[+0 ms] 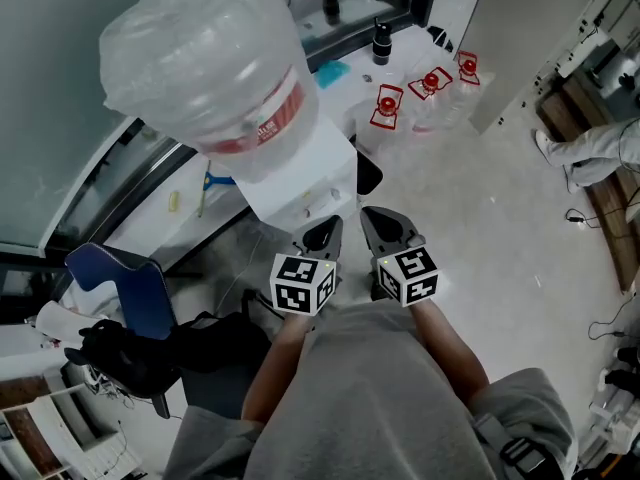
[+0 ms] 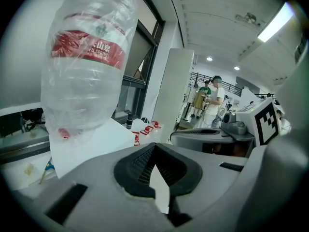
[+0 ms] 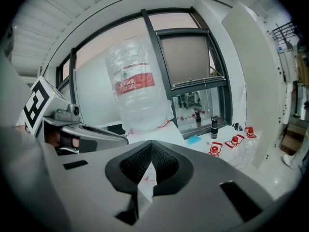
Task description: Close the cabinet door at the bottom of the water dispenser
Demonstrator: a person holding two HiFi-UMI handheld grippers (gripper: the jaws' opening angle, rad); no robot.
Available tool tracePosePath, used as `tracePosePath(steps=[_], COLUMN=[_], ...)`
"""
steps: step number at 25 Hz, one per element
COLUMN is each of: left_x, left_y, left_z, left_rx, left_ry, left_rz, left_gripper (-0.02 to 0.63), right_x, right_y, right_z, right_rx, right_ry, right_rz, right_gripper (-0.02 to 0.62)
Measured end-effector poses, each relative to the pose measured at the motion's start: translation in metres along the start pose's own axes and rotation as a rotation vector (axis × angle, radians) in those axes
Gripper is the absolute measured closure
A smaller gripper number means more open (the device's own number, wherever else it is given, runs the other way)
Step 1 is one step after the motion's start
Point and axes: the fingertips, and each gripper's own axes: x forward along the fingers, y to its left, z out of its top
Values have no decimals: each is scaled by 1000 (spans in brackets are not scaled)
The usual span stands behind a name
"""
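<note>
Holding left tongs [image 1: 325, 236] and right tongs [image 1: 385, 228] pressed together, empty, six o'clock of water dispenser [image 1: 300, 173]; judging unseen cabinet door light, stiff, suiting pushing at free edge.

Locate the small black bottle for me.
Head view, top centre: the black bottle stands on the white ledge, right of the water jug, beside the red-capped bottles.

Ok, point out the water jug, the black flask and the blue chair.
water jug [image 1: 200, 58], head view, clear wall above the red label.
black flask [image 1: 381, 46], head view, middle of its body.
blue chair [image 1: 135, 288], head view, its backrest.
</note>
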Motion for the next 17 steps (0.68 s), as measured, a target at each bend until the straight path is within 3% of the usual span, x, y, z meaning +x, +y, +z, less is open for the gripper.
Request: tracePosePath(steps=[17], left_x=[-3], left_y=[-3], left_z=[3], left_rx=[-11], left_ry=[-45], left_rz=[-29], left_gripper=[600], right_x=[2], right_y=[11], right_z=[-1], right_rx=[-24], right_ry=[-4], right_rz=[1], right_gripper=[588])
